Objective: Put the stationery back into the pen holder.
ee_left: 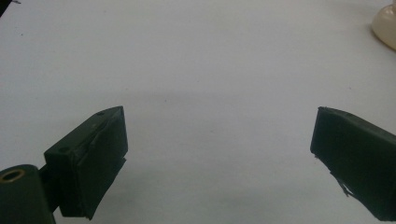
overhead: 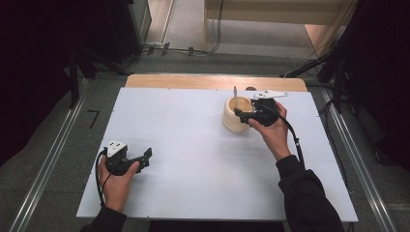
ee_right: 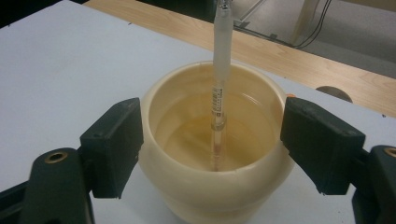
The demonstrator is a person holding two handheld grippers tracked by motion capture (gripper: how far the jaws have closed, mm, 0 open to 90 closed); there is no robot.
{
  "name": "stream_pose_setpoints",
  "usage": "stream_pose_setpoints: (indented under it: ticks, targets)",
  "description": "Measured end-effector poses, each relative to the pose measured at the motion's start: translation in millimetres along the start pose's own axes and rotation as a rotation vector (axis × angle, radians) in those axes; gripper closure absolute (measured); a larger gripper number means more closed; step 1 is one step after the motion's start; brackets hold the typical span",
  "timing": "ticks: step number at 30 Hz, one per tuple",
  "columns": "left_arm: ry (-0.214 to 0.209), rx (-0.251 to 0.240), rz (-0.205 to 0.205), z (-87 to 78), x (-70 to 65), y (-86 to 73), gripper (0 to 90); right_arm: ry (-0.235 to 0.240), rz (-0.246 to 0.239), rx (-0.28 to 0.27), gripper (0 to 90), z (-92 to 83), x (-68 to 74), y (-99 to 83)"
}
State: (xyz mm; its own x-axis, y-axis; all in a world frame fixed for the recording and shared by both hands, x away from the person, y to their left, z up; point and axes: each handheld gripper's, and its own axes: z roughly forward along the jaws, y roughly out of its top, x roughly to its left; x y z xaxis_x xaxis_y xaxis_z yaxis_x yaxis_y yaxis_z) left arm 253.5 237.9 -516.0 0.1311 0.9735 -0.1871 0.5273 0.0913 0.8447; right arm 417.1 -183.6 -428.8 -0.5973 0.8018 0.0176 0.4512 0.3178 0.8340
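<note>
A cream round pot (overhead: 235, 116) stands on the white table (overhead: 193, 145), right of centre and towards the back. A thin clear glass stick (ee_right: 219, 70) leans upright inside the pot (ee_right: 210, 186), its tip in pale liquid. My right gripper (ee_right: 212, 140) has one jaw on each side of the pot, both pressing its shoulder. From above, the right gripper (overhead: 240, 115) reaches the pot from the right. My left gripper (overhead: 146, 157) rests low at the table's front left, open and holding nothing. Between the left gripper's (ee_left: 218, 140) wide jaws lies bare table, with the pot's edge (ee_left: 386, 25) far off.
A wooden strip (overhead: 215, 81) runs along the table's back edge, with a small dark round thing (ee_right: 332, 92) on it behind the pot. Metal rails (overhead: 53, 159) flank the table on the floor. Cables (overhead: 193, 50) lie on the floor at the back.
</note>
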Motion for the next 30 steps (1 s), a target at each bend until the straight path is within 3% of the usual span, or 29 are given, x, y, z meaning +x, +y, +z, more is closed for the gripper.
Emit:
stream_pose_setpoints:
  ticks: [30]
  targets:
    - [0.003,0.009,0.007,1.3,-0.9,-0.5,4.7,0.004,0.001,-0.004,20.0,-19.3,2.9,-25.8]
